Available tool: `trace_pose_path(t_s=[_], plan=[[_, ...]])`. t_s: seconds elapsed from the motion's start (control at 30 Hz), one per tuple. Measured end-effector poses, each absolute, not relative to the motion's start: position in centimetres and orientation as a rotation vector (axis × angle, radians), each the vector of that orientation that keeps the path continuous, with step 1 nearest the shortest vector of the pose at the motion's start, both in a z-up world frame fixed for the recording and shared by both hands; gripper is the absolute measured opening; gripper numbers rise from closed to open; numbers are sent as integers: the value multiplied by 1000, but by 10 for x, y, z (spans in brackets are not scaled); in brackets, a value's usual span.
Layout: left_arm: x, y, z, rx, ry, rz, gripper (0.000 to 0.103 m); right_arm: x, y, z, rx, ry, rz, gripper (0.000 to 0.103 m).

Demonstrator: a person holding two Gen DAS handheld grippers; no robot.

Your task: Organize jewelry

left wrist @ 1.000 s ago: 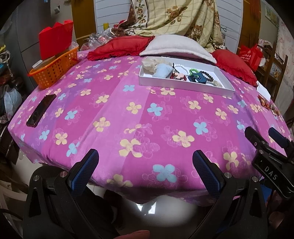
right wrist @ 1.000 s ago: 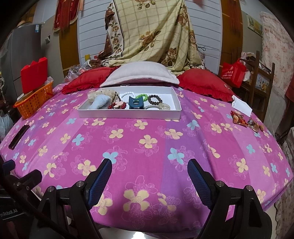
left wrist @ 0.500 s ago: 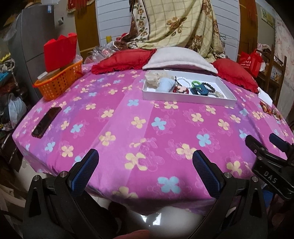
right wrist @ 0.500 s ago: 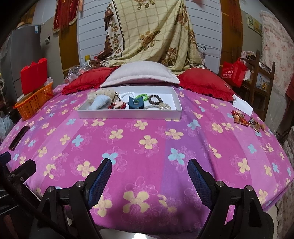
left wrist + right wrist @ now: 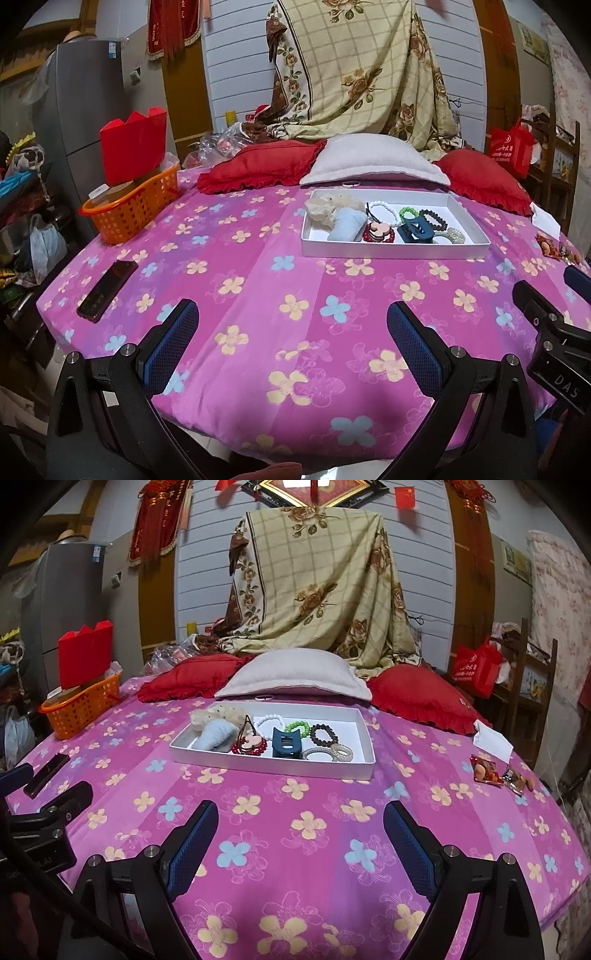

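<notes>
A white tray [image 5: 476, 230] [image 5: 364, 734] lies on the far half of a pink flowered tablecloth [image 5: 258, 288] [image 5: 295, 812]. In it are a white bead bracelet [image 5: 271, 722], a green one [image 5: 297, 725], a dark bead bracelet [image 5: 323, 734], a blue hair claw [image 5: 415, 230] [image 5: 285, 743], a red pendant piece [image 5: 251, 744], pale hair ties [image 5: 330, 752] and a light blue cloth roll [image 5: 347, 227] [image 5: 218, 734]. My left gripper [image 5: 291, 321] stands open over the near cloth, nothing between its fingers. My right gripper [image 5: 299, 825] is also open, its jaws opening wider, holding nothing. Both are well short of the tray.
An orange basket [image 5: 129, 210] [image 5: 79, 705] with a red box stands at the far left. A black phone [image 5: 107, 290] lies near the left edge. Red and grey cushions [image 5: 373, 158] sit behind the tray. Snack packets [image 5: 496, 771] and white paper [image 5: 493, 740] lie at the right.
Both grippers have risen and tipped up, so more of the far wall shows and the tray sits lower in view. The right jaws have spread slightly. Nothing on the table moved.
</notes>
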State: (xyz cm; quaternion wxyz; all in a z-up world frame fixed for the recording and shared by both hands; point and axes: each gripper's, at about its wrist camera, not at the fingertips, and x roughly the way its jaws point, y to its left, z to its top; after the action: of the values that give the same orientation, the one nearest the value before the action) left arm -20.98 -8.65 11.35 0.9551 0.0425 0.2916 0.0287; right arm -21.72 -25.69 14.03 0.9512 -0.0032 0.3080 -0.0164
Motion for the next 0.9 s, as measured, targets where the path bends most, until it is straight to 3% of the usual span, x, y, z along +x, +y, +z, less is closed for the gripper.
trace_pose_path(t_s=[0.5,0.9], plan=[[-221,-87,136,67,481,59,102,-218,-266,153,32,563,-24,90],[-206,-88,120,62,580,38,102,-208,-268,141,49,627,-14,92]])
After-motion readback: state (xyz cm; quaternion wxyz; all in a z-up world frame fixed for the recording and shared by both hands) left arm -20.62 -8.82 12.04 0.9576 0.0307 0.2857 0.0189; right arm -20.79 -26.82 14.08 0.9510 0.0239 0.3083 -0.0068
